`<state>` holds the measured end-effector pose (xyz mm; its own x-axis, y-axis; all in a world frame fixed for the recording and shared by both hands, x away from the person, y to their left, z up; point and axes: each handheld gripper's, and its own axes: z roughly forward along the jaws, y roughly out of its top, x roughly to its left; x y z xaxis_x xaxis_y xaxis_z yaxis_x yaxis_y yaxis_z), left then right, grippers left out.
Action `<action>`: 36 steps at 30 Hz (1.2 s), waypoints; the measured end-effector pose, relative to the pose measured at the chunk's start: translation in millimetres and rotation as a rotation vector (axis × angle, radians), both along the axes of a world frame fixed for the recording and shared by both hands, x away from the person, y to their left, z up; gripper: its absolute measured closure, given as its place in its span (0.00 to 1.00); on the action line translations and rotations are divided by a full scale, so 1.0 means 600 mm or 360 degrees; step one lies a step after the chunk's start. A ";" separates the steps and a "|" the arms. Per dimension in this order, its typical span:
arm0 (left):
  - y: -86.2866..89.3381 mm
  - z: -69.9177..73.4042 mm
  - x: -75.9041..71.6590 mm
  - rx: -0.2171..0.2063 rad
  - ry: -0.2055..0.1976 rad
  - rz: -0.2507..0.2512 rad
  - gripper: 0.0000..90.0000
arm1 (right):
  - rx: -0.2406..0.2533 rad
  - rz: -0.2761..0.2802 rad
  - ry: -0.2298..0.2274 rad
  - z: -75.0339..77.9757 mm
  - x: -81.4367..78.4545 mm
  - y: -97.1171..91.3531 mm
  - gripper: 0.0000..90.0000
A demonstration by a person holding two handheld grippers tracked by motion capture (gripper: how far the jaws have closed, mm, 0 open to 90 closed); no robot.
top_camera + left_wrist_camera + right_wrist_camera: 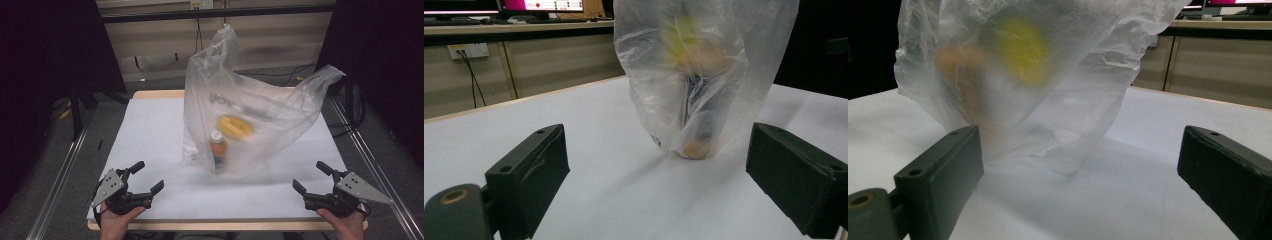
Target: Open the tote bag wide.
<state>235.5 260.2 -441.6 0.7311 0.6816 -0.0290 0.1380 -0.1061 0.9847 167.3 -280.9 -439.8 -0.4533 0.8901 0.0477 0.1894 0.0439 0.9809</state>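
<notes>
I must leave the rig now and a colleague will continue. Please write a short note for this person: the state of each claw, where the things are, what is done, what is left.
Left claw: open, holds nothing, near the front left corner of the table.
Right claw: open, holds nothing, near the front right corner.
Plastic bag: stands in the middle of the table, apart from both claws, handles up.
Inside the bag: an orange bottle and a yellow round thing; other contents are too blurred to name.
Done: nothing visible outside the bag; no claw touches it.
Left: probably to reach for the bag, perhaps by its handles, and work with its contents.
</notes>
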 end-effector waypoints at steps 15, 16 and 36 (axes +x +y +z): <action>-0.009 -0.002 0.006 0.0056 0.0019 -0.0039 0.24 | 0.0033 0.0013 0.0059 -0.002 0.015 0.004 0.23; -0.009 -0.001 0.006 0.0073 0.0019 -0.0046 0.29 | 0.0040 0.0039 0.0068 -0.002 0.018 0.004 0.30; -0.023 0.029 0.012 0.0082 0.0103 -0.0264 0.98 | 0.0073 0.0285 0.0121 0.020 0.030 0.007 1.00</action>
<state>242.5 246.3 -424.4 0.8315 0.5534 -0.0476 0.1770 -0.1828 0.9671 185.3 -276.7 -428.0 -0.5978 0.7917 0.1262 0.2560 0.0393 0.9659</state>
